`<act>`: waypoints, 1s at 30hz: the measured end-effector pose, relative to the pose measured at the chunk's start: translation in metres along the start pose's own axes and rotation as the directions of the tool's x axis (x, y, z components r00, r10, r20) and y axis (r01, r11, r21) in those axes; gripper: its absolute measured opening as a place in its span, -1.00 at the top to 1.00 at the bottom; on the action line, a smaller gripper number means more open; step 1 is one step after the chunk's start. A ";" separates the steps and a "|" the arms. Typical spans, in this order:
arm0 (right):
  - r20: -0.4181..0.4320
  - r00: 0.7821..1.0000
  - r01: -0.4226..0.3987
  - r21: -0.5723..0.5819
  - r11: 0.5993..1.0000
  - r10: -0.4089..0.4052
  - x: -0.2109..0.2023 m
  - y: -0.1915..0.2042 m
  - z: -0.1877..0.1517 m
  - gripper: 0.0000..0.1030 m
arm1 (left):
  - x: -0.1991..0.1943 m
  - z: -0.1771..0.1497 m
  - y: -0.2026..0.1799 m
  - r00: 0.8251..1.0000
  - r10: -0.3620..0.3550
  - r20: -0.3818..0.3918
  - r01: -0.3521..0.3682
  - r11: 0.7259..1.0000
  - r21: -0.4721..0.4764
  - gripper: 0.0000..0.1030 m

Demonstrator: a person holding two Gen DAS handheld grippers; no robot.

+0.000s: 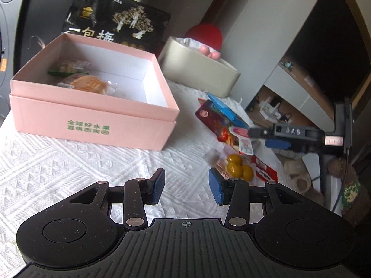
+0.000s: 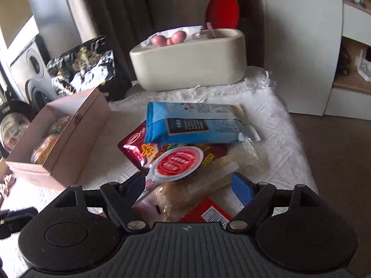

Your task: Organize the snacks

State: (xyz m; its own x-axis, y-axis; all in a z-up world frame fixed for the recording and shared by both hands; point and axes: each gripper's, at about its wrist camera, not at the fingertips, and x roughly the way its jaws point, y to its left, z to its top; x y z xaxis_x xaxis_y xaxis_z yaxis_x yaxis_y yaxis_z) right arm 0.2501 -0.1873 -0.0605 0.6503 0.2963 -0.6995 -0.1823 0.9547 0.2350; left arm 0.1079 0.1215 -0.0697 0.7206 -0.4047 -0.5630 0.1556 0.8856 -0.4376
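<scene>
Left tongs (image 1: pixel 186 188): fingers standing spread, gripping nothing, hovering over the white textured cloth (image 1: pixel 69 162) covering the table. Right tongs (image 2: pixel 189 188): fingers standing spread wide around a clear-wrapped bread packet (image 2: pixel 185 190) at the near end of the snack pile; contact with the pads cannot be told. A round red-and-white label (image 2: pixel 177 162) is lying on that packet. Beyond it a red snack bag (image 2: pixel 136 148) is sitting under a blue packet (image 2: pixel 194 125). Yellow round sweets (image 1: pixel 237 169) are lying at the pile's near edge, just right of the left tongs. The pink box (image 1: pixel 92 120) is standing open left of the pile, holding two wrapped pastries (image 1: pixel 90 84). Behind it a black bag (image 1: pixel 116 20) is leaning; a beige tub (image 2: pixel 190 62) is sitting at the far edge
</scene>
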 end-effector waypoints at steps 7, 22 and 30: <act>0.099 0.993 0.050 0.084 0.995 -0.058 0.056 -0.026 0.066 -0.77 | 0.007 -0.003 -0.017 0.999 0.023 -0.046 -0.022 1.000 0.020 0.10; -0.171 0.961 -0.217 0.029 0.976 0.218 0.087 -0.004 0.045 0.06 | 0.026 -0.005 -0.015 0.994 0.049 -0.095 -0.047 0.998 0.032 0.10; -0.228 0.943 -0.265 -0.065 0.962 0.244 0.066 0.022 0.036 -0.16 | 0.023 -0.006 -0.017 0.995 0.045 -0.090 -0.042 0.999 0.034 0.10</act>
State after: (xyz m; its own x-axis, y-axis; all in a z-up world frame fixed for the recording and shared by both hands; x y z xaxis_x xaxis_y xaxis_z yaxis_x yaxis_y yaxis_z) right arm 0.3159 -0.1477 -0.0775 0.4003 0.5182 -0.7558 -0.3960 0.8416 0.3673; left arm 0.1177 0.0958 -0.0792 0.6628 -0.3836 -0.6430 0.1481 0.9090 -0.3897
